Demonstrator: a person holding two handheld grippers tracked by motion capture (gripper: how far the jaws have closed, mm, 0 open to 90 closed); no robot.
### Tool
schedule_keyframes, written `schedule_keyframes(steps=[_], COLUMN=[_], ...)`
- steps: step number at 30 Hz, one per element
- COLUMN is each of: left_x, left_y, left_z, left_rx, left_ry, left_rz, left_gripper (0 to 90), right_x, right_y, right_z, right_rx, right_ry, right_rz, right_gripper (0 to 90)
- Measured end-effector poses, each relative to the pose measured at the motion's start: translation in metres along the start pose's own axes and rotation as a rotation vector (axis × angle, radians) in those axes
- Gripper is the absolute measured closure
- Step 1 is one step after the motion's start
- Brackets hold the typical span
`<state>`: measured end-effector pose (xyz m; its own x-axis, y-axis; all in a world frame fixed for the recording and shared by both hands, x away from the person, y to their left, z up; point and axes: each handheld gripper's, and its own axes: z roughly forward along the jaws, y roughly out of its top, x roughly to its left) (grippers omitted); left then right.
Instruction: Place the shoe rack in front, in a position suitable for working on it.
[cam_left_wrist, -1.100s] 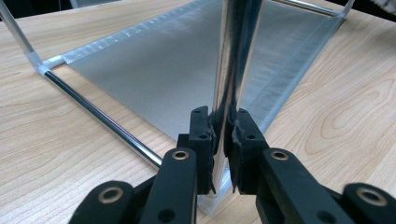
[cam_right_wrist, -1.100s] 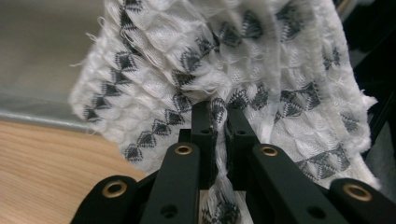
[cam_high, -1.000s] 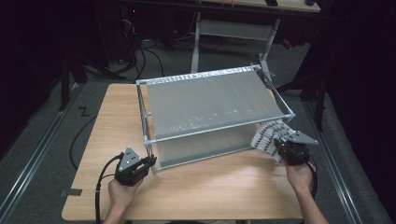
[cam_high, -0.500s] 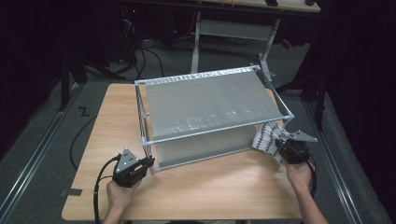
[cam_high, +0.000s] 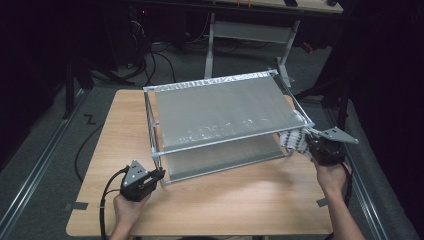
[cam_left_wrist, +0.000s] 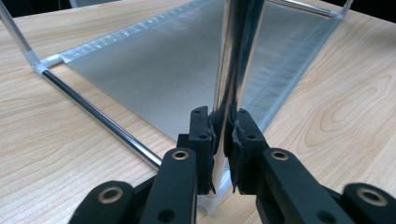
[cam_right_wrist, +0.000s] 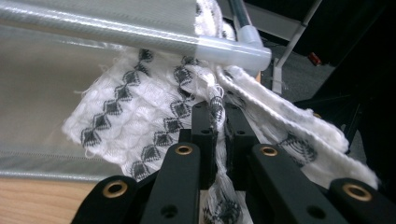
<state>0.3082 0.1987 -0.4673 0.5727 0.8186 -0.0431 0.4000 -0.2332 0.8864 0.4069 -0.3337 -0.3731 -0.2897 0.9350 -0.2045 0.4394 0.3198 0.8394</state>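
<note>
A two-tier metal rack (cam_high: 225, 107) with silver fabric shelves stands on the wooden table (cam_high: 250, 200). My left gripper (cam_high: 159, 173) is shut on the rack's near left upright post (cam_left_wrist: 231, 84), close to its foot. A white cloth (cam_high: 296, 140) with black diamond patterns hangs at the rack's near right corner, just under the top bar (cam_right_wrist: 140, 35). My right gripper (cam_high: 309, 144) is shut on a fold of that cloth (cam_right_wrist: 140, 121), raised to the height of the upper shelf.
The rack's lower bar (cam_left_wrist: 102, 119) runs along the tabletop to the left of the post. A metal stand (cam_high: 250, 35) and cables (cam_high: 150, 55) lie on the floor behind the table. Bare wood stretches in front of the rack.
My right gripper has risen with the cloth, from beside the lower shelf to under the top corner. The left gripper has stayed on the post.
</note>
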Motion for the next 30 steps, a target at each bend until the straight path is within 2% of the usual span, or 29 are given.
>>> schedule_keyframes(steps=[3,6,11,15,16,26,30], left_x=[0.0,0.0,0.0,0.0,0.0,0.001,0.002], left_y=[0.0,0.0,0.0,-0.001,-0.001,-0.004,-0.004], left_z=[-0.001,-0.001,-0.001,-0.001,-0.001,-0.003,-0.003], left_rx=[0.003,0.002,0.0,-0.006,-0.009,-0.017,-0.018], left_ry=[-0.001,-0.003,-0.005,-0.006,-0.005,0.004,0.006], left_rz=[0.003,0.0,-0.002,-0.009,-0.011,-0.025,-0.026], left_gripper=[80.9,80.9,80.8,80.7,80.7,80.6,80.6], right_x=[-0.001,0.0,0.003,0.006,0.007,0.014,0.013], right_y=[-0.002,-0.006,-0.023,-0.037,-0.04,-0.066,-0.072], right_z=[0.002,0.008,0.024,0.036,0.038,0.062,0.067], right_rx=[0.004,0.022,0.061,0.088,0.101,0.187,0.196], right_ry=[0.001,0.006,0.023,0.032,0.033,0.051,0.062], right_rz=[0.017,0.011,0.056,0.074,0.092,0.111,0.133], right_gripper=[85.2,85.2,85.3,85.3,85.3,85.3,85.3])
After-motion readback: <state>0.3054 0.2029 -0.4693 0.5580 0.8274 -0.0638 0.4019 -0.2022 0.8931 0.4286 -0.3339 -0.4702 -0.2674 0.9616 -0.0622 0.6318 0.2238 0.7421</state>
